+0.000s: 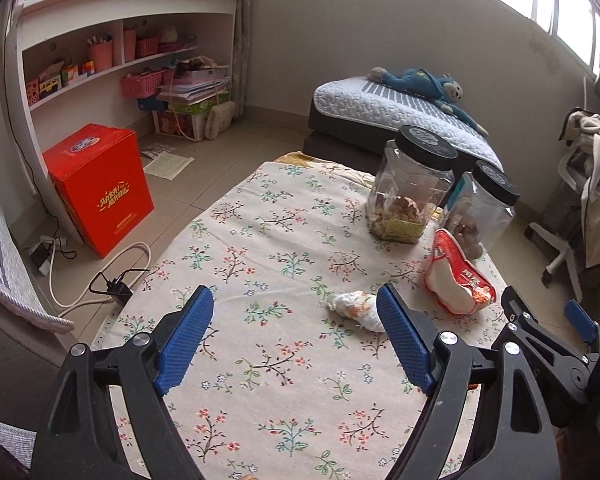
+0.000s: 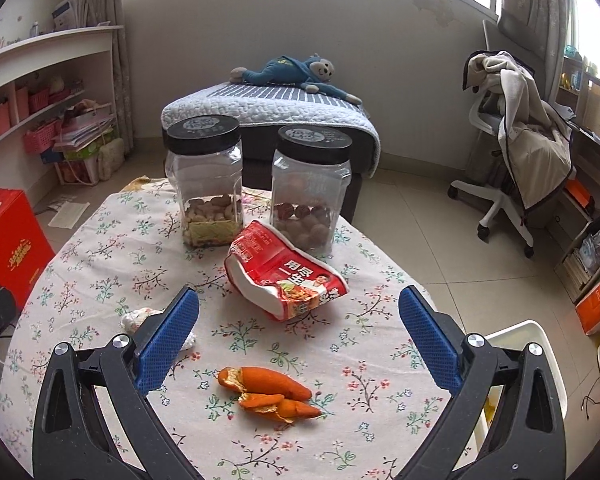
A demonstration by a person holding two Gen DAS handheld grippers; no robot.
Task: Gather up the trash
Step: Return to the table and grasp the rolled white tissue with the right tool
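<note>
A table (image 2: 100,248) with a flowered cloth fills the near part of both views. Behind it stands a low bed (image 2: 268,116) with a blue toy monkey (image 2: 296,72) on top. On the floor at the left stands a red box (image 1: 100,188), and at the right a white chair (image 2: 516,152) carries clothes.

On the far side of the table stand two clear jars (image 2: 206,184) with black lids, side by side, both with nuts at the bottom. Just in front of them lies a crumpled red wrapper (image 2: 284,276). Near the table's middle lies orange peel (image 2: 268,394), and left of it a white paper wad (image 1: 356,308).

The left gripper (image 1: 296,336) hangs over the cloth with jaws wide apart and nothing between them; the wad lies just behind its right finger. The right gripper (image 2: 300,336) is also wide apart and empty, with the peel below and between its fingers.
</note>
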